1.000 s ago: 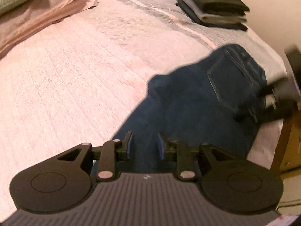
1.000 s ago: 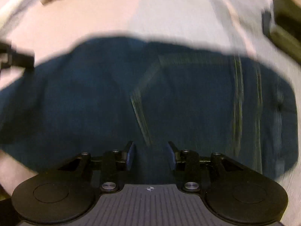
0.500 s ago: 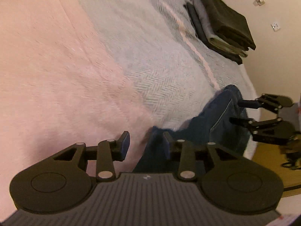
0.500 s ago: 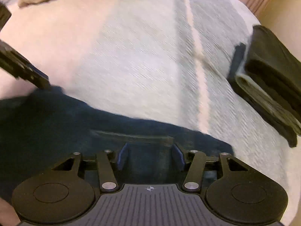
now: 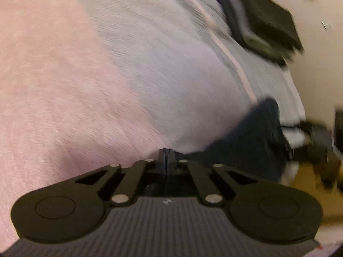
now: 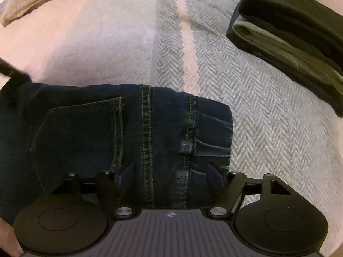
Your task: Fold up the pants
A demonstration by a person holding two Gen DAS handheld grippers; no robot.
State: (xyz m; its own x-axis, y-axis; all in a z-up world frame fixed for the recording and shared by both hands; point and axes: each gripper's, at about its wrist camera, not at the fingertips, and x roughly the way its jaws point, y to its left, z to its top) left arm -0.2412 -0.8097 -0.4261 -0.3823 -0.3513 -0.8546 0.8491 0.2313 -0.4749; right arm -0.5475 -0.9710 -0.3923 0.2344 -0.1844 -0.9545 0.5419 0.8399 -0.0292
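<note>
On the bed, the folded jeans lie at six o'clock. The left tool is pressed together at their edge. The right tool is opening above them and should lift off gently.

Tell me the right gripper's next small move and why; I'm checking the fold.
Probably lower the right gripper and close on the jeans. Its jaws are opening over the waistband, gripping nothing, while the left gripper is shut at the jeans' far edge.
</note>
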